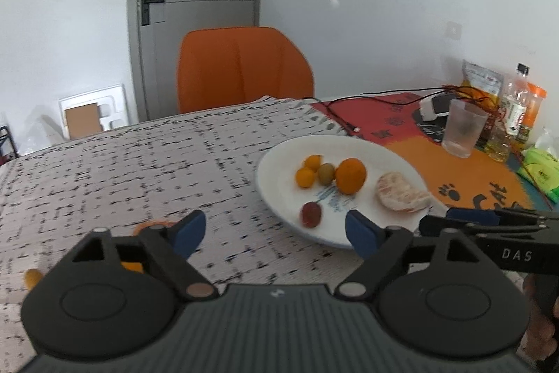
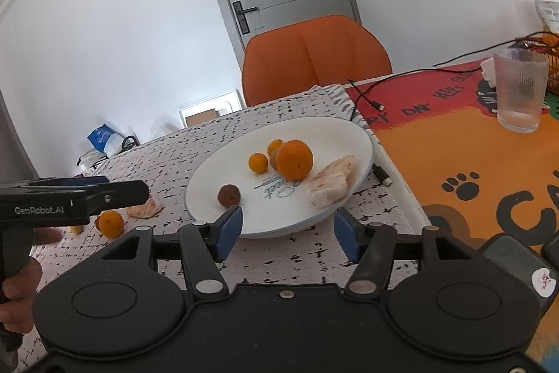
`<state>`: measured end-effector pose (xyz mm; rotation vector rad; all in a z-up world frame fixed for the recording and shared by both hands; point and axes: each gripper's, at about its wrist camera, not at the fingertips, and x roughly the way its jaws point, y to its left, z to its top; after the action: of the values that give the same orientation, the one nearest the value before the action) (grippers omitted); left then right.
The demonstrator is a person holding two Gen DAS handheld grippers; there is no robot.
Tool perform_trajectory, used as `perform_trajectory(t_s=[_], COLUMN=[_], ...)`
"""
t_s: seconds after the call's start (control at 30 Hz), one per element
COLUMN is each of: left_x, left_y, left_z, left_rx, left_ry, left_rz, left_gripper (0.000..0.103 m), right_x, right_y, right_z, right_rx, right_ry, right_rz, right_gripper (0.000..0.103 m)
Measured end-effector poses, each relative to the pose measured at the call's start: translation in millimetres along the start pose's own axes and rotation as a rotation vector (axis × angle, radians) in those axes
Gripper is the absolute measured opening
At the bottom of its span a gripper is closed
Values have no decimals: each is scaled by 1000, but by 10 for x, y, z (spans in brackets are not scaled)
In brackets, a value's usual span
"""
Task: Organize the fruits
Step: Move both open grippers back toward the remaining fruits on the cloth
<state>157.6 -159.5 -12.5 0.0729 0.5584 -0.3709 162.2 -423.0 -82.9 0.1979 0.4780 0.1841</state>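
Note:
A white plate (image 1: 269, 184) (image 2: 195, 198) sits on the speckled tablecloth. It holds a large orange (image 1: 350, 175) (image 2: 294, 160), two small oranges (image 1: 305, 177), a green fruit (image 1: 326, 173), a red-brown fruit (image 1: 311, 214) (image 2: 229, 195) and a peeled citrus piece (image 1: 401, 193) (image 2: 333, 184). Left of the plate lie an orange (image 2: 110, 223), a peeled segment (image 2: 144, 208) and a small yellow fruit (image 2: 76, 229). My left gripper (image 1: 276, 228) (image 2: 134, 190) stands wide open and empty at the plate's near left edge. My right gripper (image 2: 288, 230) (image 1: 450, 220) is open and empty just before the plate's near rim.
A ribbed glass (image 2: 520, 90) (image 1: 463, 128) stands on the orange and red mat (image 2: 454, 142) at the right. A black cable (image 2: 380, 173) lies beside the plate. Snack bags and bottles (image 1: 513, 100) crowd the far right. An orange chair (image 2: 314, 55) is behind the table.

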Motion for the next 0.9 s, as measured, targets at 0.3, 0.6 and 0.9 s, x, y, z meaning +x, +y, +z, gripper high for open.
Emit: perform_trajectory(t_s=[0.3,0.6,0.9], left_x=[-143,-292,-482], left_y=[298,565,839], left_z=[-93,-180,-281], left_rx=[-45,-94,-153], left_ry=[5,-21,-49], left_rz=[57,101,133], left_gripper=[90,103,103], right_x=[50,100,124], right_y=[202,382,642], right_z=[22,48,48], right_rx=[-38,-74,-107], right_ry=[-4,-2,-16], right_rz=[15,26,74], right_gripper=[71,88,103])
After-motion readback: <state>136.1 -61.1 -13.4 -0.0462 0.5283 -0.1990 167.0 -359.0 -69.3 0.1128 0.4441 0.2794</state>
